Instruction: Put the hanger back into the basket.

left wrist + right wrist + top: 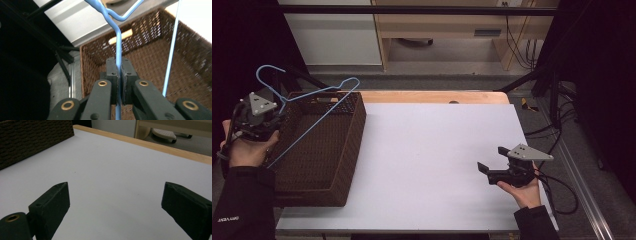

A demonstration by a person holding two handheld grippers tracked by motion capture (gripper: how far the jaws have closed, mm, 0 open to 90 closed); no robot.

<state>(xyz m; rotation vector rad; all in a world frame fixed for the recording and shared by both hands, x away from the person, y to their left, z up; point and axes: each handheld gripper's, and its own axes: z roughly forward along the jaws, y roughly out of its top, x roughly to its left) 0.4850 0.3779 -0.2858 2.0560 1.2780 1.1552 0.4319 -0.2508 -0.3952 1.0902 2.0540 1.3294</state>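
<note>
Broad white table top (432, 150), bare across the middle. Deep brown woven wicker basket (319, 165) at nine o'clock. Thin light-blue wire hanger (304, 117) slanted above it, hook toward eleven o'clock, pinched on one straight wire by the left gripper (119, 82). Best lifted slowly, wrist level, wire kept clear of the rim. Right gripper (492, 162) at four o'clock, jaws spread wide, holding nothing, ready to steady the far corner.
</note>
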